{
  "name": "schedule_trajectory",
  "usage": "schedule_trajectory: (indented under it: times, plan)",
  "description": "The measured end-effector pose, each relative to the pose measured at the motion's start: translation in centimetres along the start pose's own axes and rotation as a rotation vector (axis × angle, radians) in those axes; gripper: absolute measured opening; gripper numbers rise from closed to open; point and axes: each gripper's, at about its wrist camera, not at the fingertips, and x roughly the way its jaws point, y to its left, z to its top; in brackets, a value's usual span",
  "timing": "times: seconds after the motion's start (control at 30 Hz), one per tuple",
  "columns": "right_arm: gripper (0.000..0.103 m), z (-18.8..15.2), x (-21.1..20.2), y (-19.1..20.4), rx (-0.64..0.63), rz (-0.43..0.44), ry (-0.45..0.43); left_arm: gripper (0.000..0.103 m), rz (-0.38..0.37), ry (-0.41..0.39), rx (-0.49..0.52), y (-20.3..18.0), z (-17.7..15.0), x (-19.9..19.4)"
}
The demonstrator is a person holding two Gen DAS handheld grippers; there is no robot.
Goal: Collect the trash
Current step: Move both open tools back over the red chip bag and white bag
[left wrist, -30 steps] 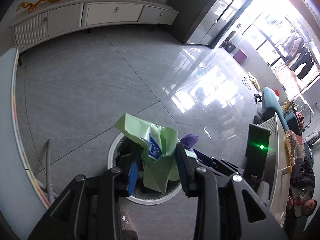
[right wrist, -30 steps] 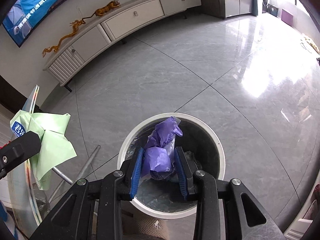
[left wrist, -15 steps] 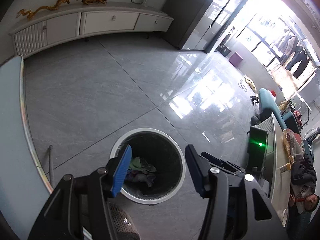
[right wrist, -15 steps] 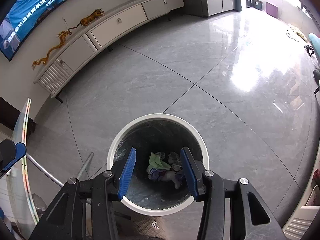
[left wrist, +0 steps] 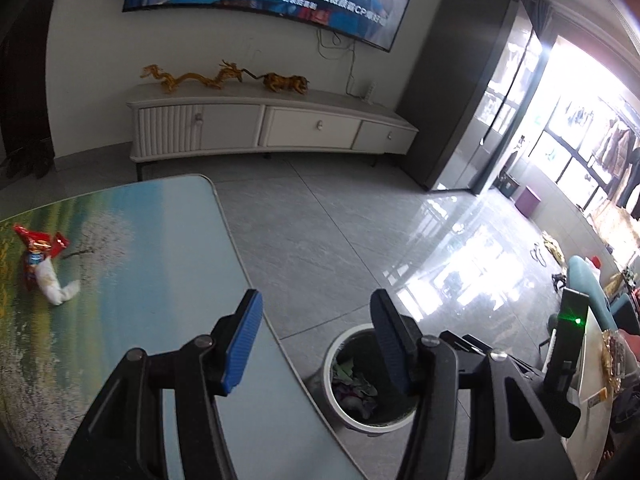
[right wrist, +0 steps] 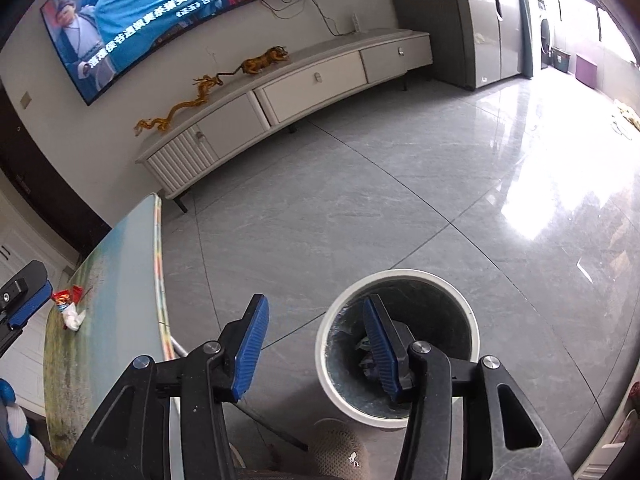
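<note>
A round white trash bin (left wrist: 332, 364) stands on the floor beside the table; green and purple trash (left wrist: 354, 384) lies inside it. The bin also shows in the right wrist view (right wrist: 400, 276). My left gripper (left wrist: 316, 304) is open and empty, above the table's edge and the bin. My right gripper (right wrist: 314, 312) is open and empty, just left of and above the bin. A red snack wrapper (left wrist: 38, 246) and a crumpled white tissue (left wrist: 56, 288) lie on the table's far left; they also show in the right wrist view, the wrapper (right wrist: 66, 297) and the tissue (right wrist: 72, 318).
The table (left wrist: 152, 248) has a landscape-print top and a rounded edge. A white TV cabinet (left wrist: 264, 124) with golden figurines stands at the far wall under a TV. A dark cabinet (left wrist: 468, 92) stands to the right. The left gripper's finger (right wrist: 28, 304) shows at the right view's left edge.
Both grippers let go of their trash, green and purple, which fell into the bin. Both have since tilted up and swung left, so the table and wall came into view.
</note>
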Motion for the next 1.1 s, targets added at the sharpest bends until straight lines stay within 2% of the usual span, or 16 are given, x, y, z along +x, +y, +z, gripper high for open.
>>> schedule_trajectory:
  times: [0.13, 0.53, 0.73, 0.93, 1.0, 1.1]
  plan:
    - [0.049, 0.4, -1.5, 3.8, -0.061, 0.043, -0.028, 0.059, 0.033, -0.061, -0.035, 2.7, 0.5, -3.5]
    - [0.050, 0.7, -5.1, 13.9, -0.233, 0.120, -0.080, 0.060, 0.099, -0.193, -0.129, 8.9, 1.4, -11.5]
    - [0.051, 0.9, -6.1, 18.9, -0.313, 0.174, -0.101, 0.063, 0.146, -0.211, -0.152, 12.1, 2.3, -13.3]
    - [0.051, 1.7, -6.3, 23.8, -0.382, 0.244, -0.117, 0.063, 0.197, -0.220, -0.222, 17.4, 4.5, -14.7]
    - [0.052, 1.9, -6.0, 25.2, -0.401, 0.271, -0.117, 0.063, 0.182, -0.201, -0.266, 19.6, 4.7, -14.2]
    - [0.052, 1.8, -4.6, 27.4, -0.430, 0.309, -0.096, 0.063, 0.209, -0.169, -0.319, 22.7, 4.4, -13.1]
